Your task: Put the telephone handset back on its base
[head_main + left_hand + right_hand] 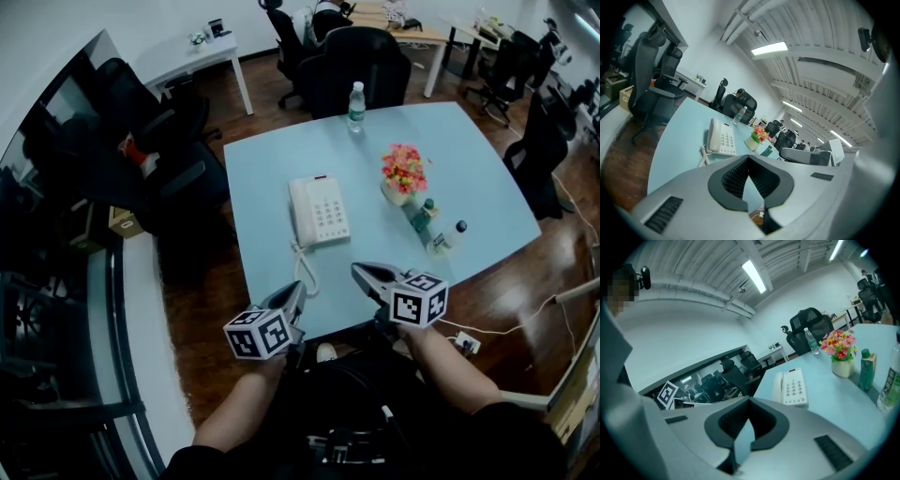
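Observation:
A white telephone (319, 212) lies on the light blue table (469, 159), with its handset (301, 212) resting along the left side of the base. Its coiled cord (307, 269) runs toward the table's near edge. My left gripper (297, 290) hovers at that near edge, just below the cord, jaws shut and empty. My right gripper (362, 273) is beside it to the right, also shut on nothing. The telephone (720, 138) shows ahead of the left gripper (748, 160) in its own view. Likewise the telephone (793, 387) lies beyond the right gripper (749, 402).
A pot of pink and yellow flowers (403, 174), a green bottle (424, 215) and a small clear bottle (447, 237) stand right of the phone. A water bottle (355, 106) stands at the far edge. Black office chairs (356, 66) surround the table.

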The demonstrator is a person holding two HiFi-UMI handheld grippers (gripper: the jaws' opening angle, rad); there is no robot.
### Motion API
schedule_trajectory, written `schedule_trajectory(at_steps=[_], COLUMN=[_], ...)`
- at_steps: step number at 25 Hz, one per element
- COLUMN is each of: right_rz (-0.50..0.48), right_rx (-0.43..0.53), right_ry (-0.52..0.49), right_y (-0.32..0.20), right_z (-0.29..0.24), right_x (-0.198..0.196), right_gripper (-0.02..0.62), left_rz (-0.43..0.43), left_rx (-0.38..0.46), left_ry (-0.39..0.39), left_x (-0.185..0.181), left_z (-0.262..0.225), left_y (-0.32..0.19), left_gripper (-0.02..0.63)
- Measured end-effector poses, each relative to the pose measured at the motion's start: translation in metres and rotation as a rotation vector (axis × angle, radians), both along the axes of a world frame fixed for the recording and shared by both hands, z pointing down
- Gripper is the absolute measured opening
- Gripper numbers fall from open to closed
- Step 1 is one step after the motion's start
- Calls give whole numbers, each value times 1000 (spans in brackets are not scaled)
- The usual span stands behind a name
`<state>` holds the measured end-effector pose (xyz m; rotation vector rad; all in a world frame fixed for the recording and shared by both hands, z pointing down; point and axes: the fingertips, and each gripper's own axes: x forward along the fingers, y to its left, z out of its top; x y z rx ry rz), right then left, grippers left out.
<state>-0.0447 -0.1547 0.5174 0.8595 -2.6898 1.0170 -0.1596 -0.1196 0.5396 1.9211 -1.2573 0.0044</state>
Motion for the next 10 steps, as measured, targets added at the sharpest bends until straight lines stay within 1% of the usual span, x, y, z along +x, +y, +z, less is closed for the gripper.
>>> schedule_trajectory(at_steps=[10], right_rz=[19], right_rx=[18], right_ry=[42], right_y=[7], right_z=[-11], right_x=[-2], right_gripper=[14], left_rz=[39], left_rx=[-10], left_ry=[-12], left_x=[-3], left_z=[4], left_y=[13], left_gripper=[0])
